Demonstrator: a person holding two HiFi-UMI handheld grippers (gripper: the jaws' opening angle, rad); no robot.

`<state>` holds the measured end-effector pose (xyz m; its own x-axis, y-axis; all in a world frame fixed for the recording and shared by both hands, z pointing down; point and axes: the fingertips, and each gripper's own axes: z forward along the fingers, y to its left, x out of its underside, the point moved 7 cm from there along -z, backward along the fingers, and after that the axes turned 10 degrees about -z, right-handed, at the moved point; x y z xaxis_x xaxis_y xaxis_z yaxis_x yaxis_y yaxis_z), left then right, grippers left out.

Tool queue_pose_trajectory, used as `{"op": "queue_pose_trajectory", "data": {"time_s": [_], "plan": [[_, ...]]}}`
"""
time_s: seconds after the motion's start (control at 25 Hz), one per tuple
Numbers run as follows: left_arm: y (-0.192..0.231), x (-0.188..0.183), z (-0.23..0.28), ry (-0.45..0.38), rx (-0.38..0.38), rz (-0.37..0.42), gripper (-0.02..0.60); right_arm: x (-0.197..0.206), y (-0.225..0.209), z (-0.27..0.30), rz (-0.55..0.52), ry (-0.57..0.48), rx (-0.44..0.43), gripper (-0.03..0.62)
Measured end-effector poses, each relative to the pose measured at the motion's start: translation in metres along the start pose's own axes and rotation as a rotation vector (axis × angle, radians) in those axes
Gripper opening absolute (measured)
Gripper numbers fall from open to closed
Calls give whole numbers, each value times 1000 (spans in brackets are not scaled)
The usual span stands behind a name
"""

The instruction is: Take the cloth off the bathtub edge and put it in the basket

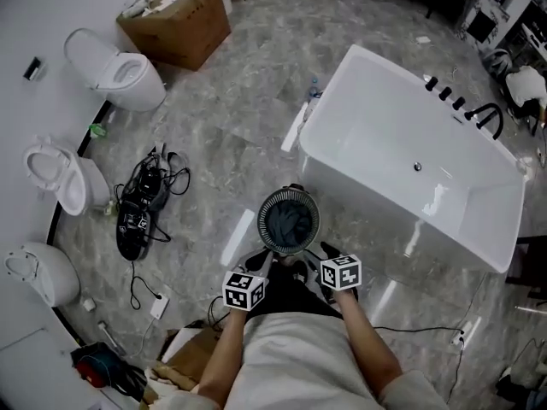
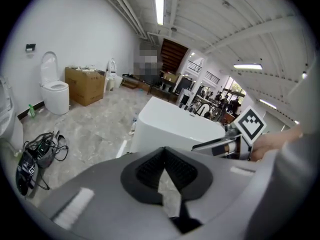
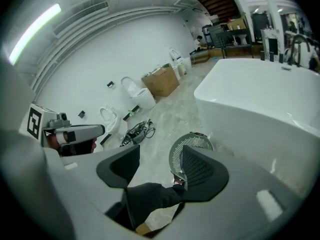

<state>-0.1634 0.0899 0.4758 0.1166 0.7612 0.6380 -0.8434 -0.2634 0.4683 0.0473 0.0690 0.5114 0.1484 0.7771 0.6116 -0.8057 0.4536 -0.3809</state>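
Observation:
A round slatted basket (image 1: pixel 289 220) stands on the floor just in front of me, with a dark cloth (image 1: pixel 289 222) lying inside it. The white bathtub (image 1: pixel 402 156) is to the right, its rim bare. My left gripper (image 1: pixel 256 261) hangs at the basket's near left, and in its own view its pads (image 2: pixel 150 169) meet at the tips with nothing between them. My right gripper (image 1: pixel 323 254) is at the basket's near right. Its jaws stand apart and hold nothing, and the basket (image 3: pixel 181 154) shows beyond them, partly hidden by the right pad (image 3: pixel 202 171).
Toilets (image 1: pixel 115 71) line the left wall, by a cardboard box (image 1: pixel 175 24). A tangle of cables and devices (image 1: pixel 141 203) lies on the marble floor at left. A black tap (image 1: pixel 487 118) sits on the tub's far rim. My legs are right below the grippers.

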Motion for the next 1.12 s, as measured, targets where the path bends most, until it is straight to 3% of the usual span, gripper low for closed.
{"op": "queue_pose_trajectory", "data": {"time_s": [0.2,0.48,0.72,1.12], "plan": [[-5,-14,-8,-24,-3,46,58,-5,23,-29,-27,-89,10,242],[-1,-13,-14,-36,-6,71,58,3,29,-32,-81,-95,9,242],[-4,-8,-16,-40,-8,68,58,6,23,-41,-65,-124,27,238],[-18,-3,-18,-56,1,56,58,22,19,-52,-75,-109,44,67]]}}
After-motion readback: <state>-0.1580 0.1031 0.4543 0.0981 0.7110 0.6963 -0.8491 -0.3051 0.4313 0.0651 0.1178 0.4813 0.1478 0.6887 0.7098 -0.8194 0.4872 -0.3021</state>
